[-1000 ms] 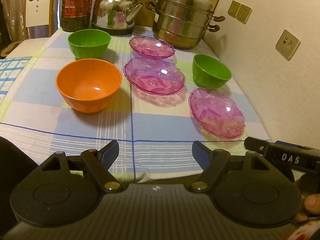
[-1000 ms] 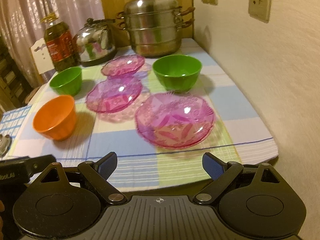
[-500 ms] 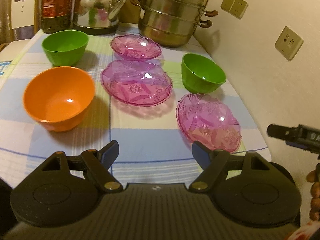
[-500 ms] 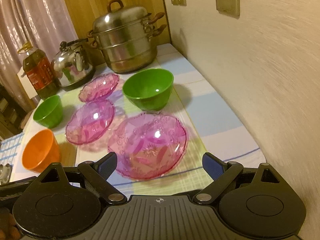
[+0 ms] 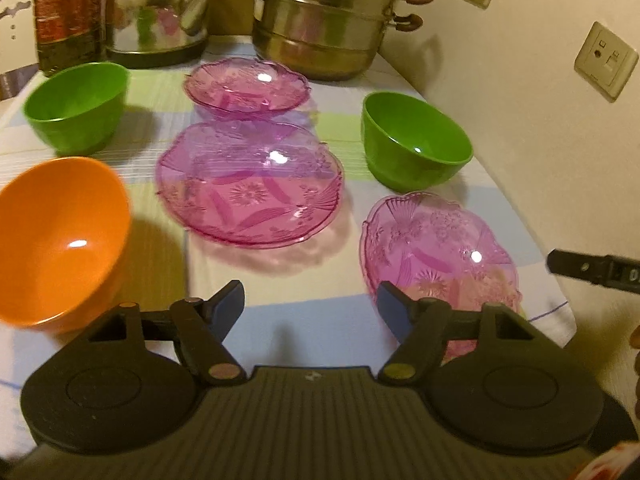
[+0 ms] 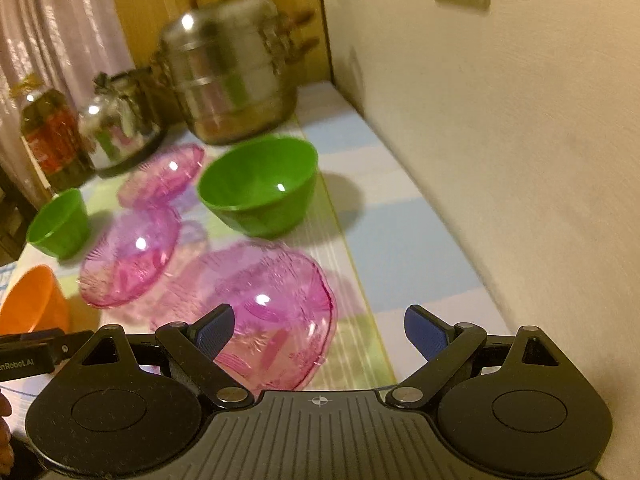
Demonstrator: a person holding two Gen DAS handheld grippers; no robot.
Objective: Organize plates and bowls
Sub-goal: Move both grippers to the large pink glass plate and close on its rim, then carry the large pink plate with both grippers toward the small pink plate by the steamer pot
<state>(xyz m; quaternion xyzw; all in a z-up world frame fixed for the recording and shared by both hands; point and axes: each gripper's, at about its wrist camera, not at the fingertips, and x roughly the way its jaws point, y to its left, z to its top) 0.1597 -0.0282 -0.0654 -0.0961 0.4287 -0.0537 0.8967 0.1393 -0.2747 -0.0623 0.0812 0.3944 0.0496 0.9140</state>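
Pink, see-through plates and plain plastic bowls are spread over the checked tablecloth (image 5: pixel 312 320), nothing stacked yet. Both hand-held claws are low over the near edge, so my guess is the first pickup is about to happen.

The nearest pink plate (image 6: pixel 264 312) lies close to the table's front edge, near the wall side, and the right gripper (image 6: pixel 316 330) is nearest to it. Its left pad already hangs over the plate's near rim while the right pad is out over bare cloth. To do this well, I would bring one pad under or inside the scalloped rim and the other outside it, then squeeze gently; the plastic looks thin and slippery, and a pinch on the very lip could flip the plate or push it off the edge.

That gripper's jaws are spread wide, with nothing between them.

The left gripper (image 5: pixel 312 306) has just been narrowing its jaws a little, yet they stand well apart and empty over cloth, between the orange bowl (image 5: pixel 60 240) and the same near plate. The big middle plate (image 5: pixel 250 188) lies just ahead. The small far plate (image 5: pixel 246 88) and two green bowls (image 5: pixel 416 144) (image 5: pixel 76 104) sit farther back, before the steamer pot (image 5: pixel 324 20).
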